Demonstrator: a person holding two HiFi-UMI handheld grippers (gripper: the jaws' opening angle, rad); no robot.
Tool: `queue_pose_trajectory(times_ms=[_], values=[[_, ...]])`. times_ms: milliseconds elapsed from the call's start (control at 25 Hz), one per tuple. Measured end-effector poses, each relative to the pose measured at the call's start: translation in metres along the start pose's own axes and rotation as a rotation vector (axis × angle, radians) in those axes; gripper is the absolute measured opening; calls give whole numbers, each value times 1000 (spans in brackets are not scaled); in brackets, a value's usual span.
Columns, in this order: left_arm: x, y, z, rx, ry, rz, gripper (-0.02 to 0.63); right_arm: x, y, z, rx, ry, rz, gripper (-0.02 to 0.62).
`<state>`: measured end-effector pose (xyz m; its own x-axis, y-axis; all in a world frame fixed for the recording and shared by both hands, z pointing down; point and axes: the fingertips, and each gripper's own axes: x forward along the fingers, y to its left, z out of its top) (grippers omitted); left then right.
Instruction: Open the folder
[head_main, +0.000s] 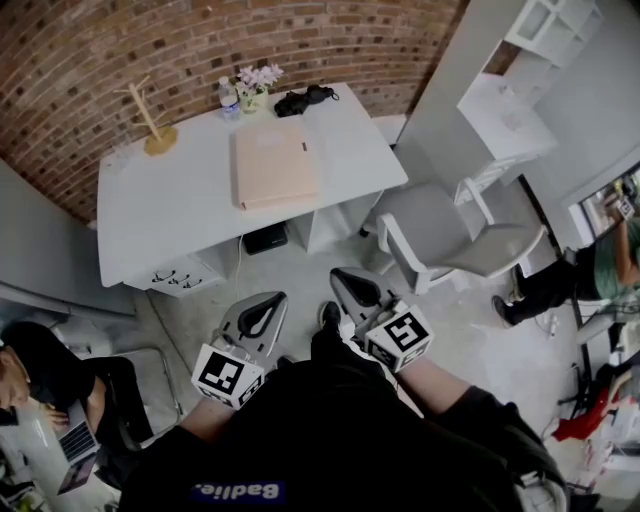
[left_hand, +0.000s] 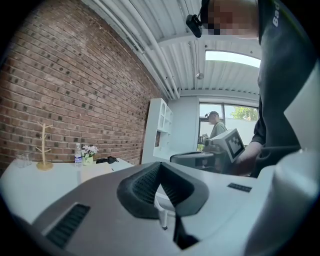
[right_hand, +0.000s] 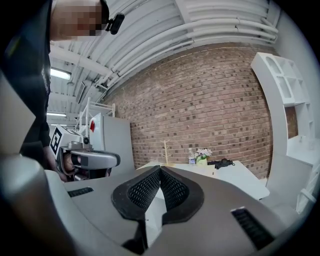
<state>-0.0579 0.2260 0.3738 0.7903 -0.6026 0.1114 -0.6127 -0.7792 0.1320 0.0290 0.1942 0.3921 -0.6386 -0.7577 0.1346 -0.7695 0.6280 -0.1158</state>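
A closed tan folder (head_main: 275, 163) lies flat near the middle of the white table (head_main: 190, 210), well ahead of both grippers. My left gripper (head_main: 268, 304) hangs over the floor in front of the table, jaws shut with nothing between them (left_hand: 160, 163). To its right my right gripper (head_main: 347, 277) is also shut and holds nothing (right_hand: 160, 168). The folder (left_hand: 95, 170) shows as a thin pale slab on the table in the left gripper view. In the right gripper view it is not distinguishable.
On the table's far edge stand a wooden branch stand (head_main: 152, 125), a water bottle (head_main: 229, 101), a small flower pot (head_main: 254, 88) and a black object (head_main: 304, 98). A grey chair (head_main: 450, 235) stands right of the table. White shelves (head_main: 545, 40) sit far right. A seated person (head_main: 50, 385) is at left.
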Motion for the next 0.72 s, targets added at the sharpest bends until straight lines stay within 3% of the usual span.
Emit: queue_pose_trajectory(times_ms=[480,720], values=[[107,58,12,4,37,90,2,69,-107,3,11,37,96,29],[156,94,10,-1,59,182,2,105,-157,-1,25,59,168,29]])
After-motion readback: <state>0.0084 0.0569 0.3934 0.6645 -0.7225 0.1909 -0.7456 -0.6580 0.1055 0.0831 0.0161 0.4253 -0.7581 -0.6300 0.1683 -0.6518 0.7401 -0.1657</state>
